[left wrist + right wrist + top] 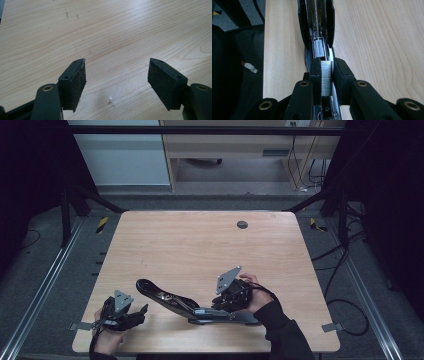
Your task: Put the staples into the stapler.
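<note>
The stapler [170, 301] lies flipped open near the table's [200, 245] front edge, so its track is bare. R gripper [326, 72] pinches a strip of staples [326, 77] right over that track, prob. to drop it in. L gripper [117, 80] waits nearby w/ its 2 jaws wide apart, holding nothing.

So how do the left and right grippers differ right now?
The left gripper has its jaws wide apart with only bare table between them; the right gripper is shut on a strip of staples. The left rests near the table's front corner, away from the opened stapler; the right sits over the stapler's base. Both have black jaws with flat pads and a grey plate on top.
</note>
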The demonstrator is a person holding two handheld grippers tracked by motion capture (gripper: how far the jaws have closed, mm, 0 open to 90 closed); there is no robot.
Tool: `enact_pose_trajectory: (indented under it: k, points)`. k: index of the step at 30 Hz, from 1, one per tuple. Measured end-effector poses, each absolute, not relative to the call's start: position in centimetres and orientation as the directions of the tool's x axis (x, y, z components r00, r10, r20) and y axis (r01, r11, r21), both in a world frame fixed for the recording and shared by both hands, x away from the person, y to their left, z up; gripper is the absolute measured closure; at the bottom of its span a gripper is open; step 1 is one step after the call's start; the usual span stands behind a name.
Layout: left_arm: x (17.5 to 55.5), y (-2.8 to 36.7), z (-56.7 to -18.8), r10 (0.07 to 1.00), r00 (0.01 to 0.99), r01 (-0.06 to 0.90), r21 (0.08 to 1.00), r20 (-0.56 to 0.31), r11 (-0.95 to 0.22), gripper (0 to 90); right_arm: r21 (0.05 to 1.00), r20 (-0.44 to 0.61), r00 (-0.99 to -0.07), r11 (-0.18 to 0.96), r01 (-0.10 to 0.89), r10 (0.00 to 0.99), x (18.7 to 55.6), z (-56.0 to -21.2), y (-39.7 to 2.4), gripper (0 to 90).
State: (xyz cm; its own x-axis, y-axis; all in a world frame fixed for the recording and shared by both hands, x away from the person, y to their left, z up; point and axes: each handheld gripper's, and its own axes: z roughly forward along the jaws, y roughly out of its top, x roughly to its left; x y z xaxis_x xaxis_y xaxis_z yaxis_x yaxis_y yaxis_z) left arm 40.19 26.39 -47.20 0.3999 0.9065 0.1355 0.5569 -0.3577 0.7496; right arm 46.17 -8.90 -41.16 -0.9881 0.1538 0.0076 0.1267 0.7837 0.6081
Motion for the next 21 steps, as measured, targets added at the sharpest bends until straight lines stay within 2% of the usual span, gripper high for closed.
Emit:
enact_pose_trajectory:
  k: [21]
  points:
    - [40.17, 26.4, -47.2, 0.907, 0.4, 0.557, 0.75, 0.134, -0.356, 30.2, 0.576, 0.017, -0.991, 0.809, 0.116, 0.13, 46.48, -42.09, -8.04, 78.0]
